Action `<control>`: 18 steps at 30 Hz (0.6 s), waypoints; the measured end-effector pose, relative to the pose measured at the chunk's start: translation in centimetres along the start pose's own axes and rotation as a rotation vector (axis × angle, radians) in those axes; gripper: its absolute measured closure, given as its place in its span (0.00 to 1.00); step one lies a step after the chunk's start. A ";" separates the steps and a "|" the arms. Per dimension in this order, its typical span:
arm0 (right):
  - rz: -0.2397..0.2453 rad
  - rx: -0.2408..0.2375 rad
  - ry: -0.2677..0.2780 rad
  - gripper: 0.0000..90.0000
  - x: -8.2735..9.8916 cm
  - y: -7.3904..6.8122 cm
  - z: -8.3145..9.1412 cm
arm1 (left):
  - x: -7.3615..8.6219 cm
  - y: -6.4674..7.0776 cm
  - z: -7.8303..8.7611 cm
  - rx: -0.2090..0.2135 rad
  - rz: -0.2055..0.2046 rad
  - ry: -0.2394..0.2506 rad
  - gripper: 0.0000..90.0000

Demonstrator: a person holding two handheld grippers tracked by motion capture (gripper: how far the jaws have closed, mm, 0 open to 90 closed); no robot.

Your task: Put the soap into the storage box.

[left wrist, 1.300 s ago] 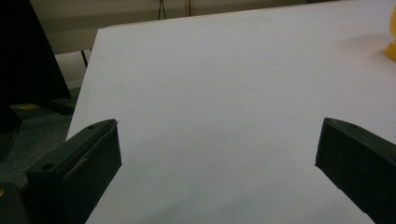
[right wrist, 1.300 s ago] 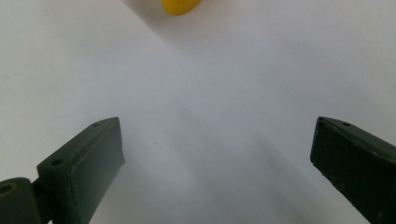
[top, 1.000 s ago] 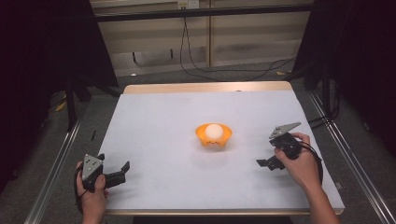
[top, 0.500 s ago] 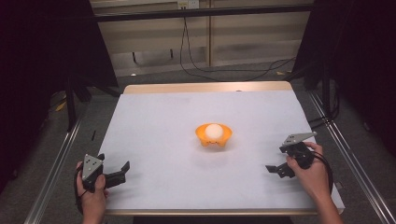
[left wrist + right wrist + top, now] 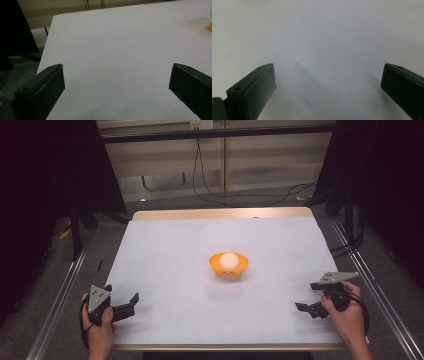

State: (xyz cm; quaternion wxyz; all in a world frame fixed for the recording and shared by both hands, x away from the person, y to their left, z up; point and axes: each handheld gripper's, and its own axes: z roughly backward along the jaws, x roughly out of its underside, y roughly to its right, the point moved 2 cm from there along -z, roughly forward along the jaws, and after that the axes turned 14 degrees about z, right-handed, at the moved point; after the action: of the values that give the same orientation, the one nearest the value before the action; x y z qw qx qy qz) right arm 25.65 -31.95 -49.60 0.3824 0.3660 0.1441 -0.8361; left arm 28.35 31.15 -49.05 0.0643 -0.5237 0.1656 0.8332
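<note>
bowl (image 5: 228,265) holds a white ball (image 5: 229,259) in high view; left gripper view clips its edge.

A table (image 5: 165,250) with a white top and a pale wooden strip along its far edge carries one orange bowl (image 5: 228,266) near its centre, a white ball (image 5: 229,260) resting inside the bowl.

Each tool, the left tool (image 5: 121,306) and the right tool (image 5: 310,300), has blocky black jaws with small screw holes, a grey three-cornered plate and a black cable.
</note>
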 end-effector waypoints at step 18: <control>-0.070 0.064 0.064 0.00 2.9 0.2 3.3 | 0.0 0.0 0.0 -0.001 -0.001 0.002 0.00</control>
State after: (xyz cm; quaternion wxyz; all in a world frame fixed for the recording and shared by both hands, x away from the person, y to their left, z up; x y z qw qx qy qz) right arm 22.89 -35.34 -49.43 0.3363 0.3995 0.1419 -0.8410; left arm 28.34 31.19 -49.04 0.0640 -0.5245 0.1650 0.8328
